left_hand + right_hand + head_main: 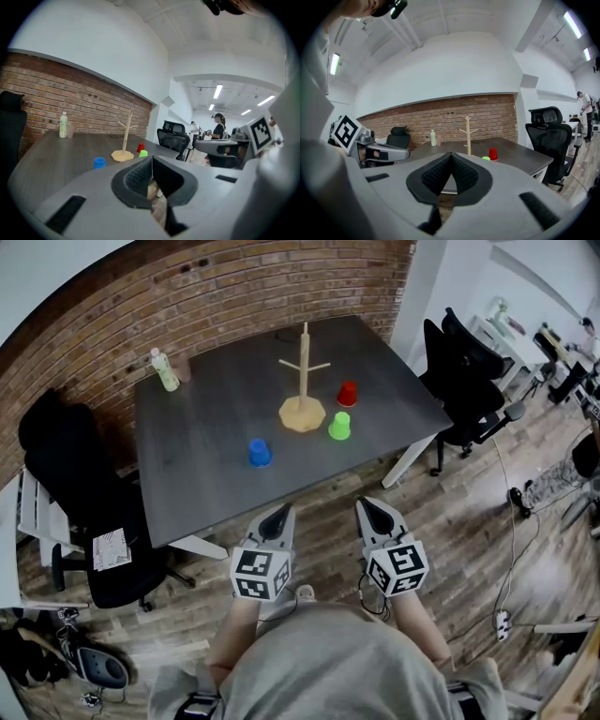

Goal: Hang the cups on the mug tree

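A wooden mug tree (pixel 303 381) stands near the middle of the dark table (pixel 216 399), its pegs bare. Three cups sit upside down around it: a red one (pixel 348 394) and a green one (pixel 339 426) to its right, a blue one (pixel 260 453) in front left. My left gripper (pixel 278 513) and right gripper (pixel 373 508) are side by side over the floor, short of the table's near edge, both shut and empty. The left gripper view shows the tree (pixel 124 143) and blue cup (pixel 99 162) ahead; the right gripper view shows the tree (pixel 467 133) and red cup (pixel 492 154).
A bottle (pixel 165 370) stands at the table's far left corner by the brick wall. Black office chairs flank the table, one at left (pixel 84 502) and one at right (pixel 464 381). People stand far off in the left gripper view (pixel 218 127). Cables lie on the wooden floor.
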A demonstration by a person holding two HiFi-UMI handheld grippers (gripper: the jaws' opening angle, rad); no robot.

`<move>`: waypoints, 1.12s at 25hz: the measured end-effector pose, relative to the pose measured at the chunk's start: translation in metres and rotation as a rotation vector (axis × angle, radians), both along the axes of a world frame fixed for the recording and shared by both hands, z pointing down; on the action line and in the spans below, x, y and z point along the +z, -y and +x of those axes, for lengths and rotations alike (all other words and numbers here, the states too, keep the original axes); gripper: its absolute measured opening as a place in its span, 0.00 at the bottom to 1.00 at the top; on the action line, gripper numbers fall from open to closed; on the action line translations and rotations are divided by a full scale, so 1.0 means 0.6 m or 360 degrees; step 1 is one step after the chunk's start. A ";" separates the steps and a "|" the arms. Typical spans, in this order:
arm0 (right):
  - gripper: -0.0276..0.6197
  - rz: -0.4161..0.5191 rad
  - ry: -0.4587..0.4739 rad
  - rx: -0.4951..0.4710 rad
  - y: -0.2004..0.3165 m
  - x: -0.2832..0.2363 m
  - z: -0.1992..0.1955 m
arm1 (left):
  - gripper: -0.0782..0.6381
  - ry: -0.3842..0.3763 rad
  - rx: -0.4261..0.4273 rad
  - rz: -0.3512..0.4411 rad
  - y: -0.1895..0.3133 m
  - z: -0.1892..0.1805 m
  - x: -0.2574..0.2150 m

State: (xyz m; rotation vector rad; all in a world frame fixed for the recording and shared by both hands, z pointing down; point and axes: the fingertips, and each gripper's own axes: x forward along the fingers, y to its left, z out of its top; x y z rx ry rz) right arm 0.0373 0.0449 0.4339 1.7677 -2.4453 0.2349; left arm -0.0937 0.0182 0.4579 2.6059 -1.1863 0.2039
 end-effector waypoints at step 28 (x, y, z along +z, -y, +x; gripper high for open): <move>0.04 -0.0116 -0.0151 0.0084 0.226 0.082 0.047 | 0.12 0.0037 -0.0002 -0.0085 0.166 0.010 0.056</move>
